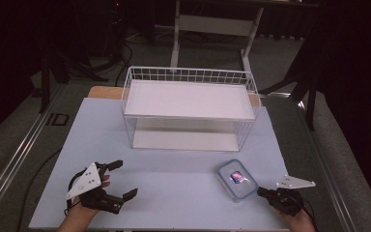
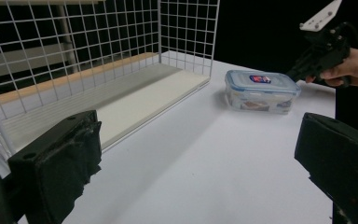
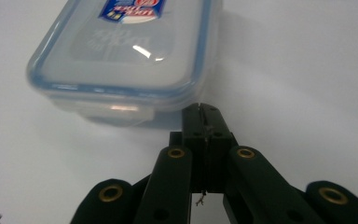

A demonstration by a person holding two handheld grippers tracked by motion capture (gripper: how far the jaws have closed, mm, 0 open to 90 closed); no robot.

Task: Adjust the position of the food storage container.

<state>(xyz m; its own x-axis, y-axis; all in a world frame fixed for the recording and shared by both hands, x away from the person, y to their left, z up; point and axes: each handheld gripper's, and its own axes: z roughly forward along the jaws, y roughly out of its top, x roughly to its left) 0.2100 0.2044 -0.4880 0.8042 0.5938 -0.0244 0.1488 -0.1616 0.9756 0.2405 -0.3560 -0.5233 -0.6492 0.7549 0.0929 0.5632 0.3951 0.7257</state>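
Right gripper (image 3: 200, 109), jaws pressed together on nothing, points low at the near corner of the clear blue-rimmed box (image 1: 235, 179); left gripper (image 1: 117, 179) rests wide open

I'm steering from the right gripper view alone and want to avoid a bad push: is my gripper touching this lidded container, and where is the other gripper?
Observer: Your right gripper is shut, with its closed tips at the near right corner of the container; whether they touch it I cannot tell.
Operator: And the left one?
Observer: The left gripper is open, far to the container's left on the table, with nothing between its jaws.
Operator: What lies beyond the container?
Observer: A white wire basket stands farther back on the table, apart from the container.
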